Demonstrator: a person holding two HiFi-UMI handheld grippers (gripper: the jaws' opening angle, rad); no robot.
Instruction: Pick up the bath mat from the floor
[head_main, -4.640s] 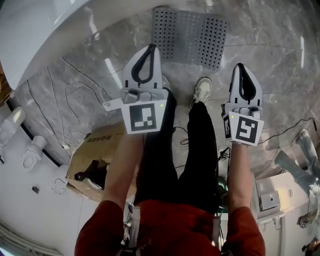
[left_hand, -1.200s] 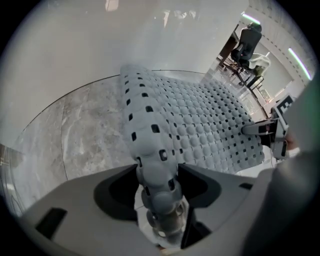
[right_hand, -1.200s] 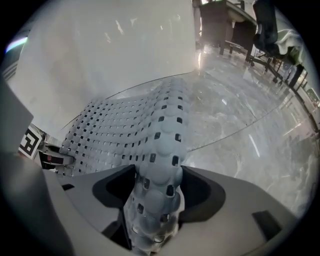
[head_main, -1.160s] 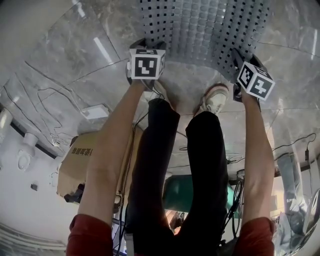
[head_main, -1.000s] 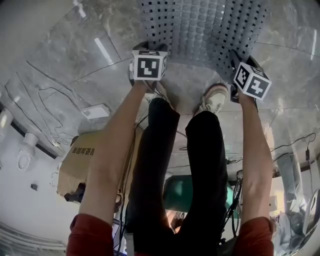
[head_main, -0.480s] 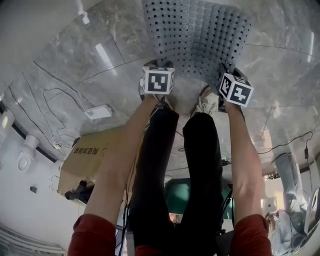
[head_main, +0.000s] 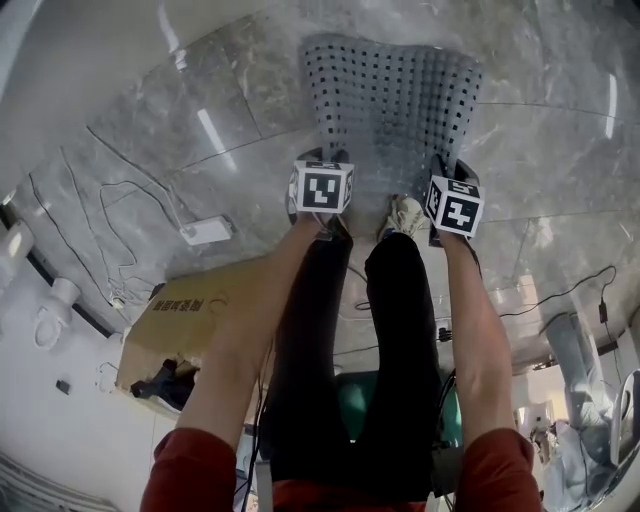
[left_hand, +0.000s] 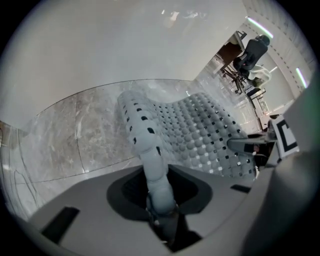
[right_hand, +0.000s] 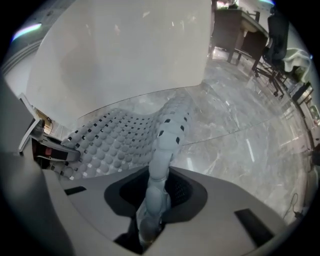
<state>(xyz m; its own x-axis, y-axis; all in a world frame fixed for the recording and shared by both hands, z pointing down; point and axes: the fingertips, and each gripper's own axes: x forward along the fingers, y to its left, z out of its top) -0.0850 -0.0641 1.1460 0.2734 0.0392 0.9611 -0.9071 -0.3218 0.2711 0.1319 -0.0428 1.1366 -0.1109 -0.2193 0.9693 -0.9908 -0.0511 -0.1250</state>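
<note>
The grey perforated bath mat (head_main: 390, 100) lies on the marble floor ahead of my feet, its near edge lifted and curled. My left gripper (head_main: 320, 160) holds the near left corner and my right gripper (head_main: 446, 168) the near right corner. In the left gripper view a fold of the mat (left_hand: 150, 150) runs down between the closing jaws of the left gripper (left_hand: 162, 210), pinched there. The right gripper view shows the same: a mat fold (right_hand: 165, 145) squeezed in the closing jaws of the right gripper (right_hand: 150, 215). The far part of the mat still rests on the floor.
A white bathtub wall (head_main: 90, 60) curves along the far left. A white power brick with thin cables (head_main: 207, 231) lies on the floor at left, near a cardboard box (head_main: 185, 315). My shoe (head_main: 405, 214) stands between the grippers. Chairs (left_hand: 252, 50) stand far off.
Both grippers have come closer together and back toward my feet. Their jaws have closed on the mat's near edge, which now rises off the floor in two folds.
</note>
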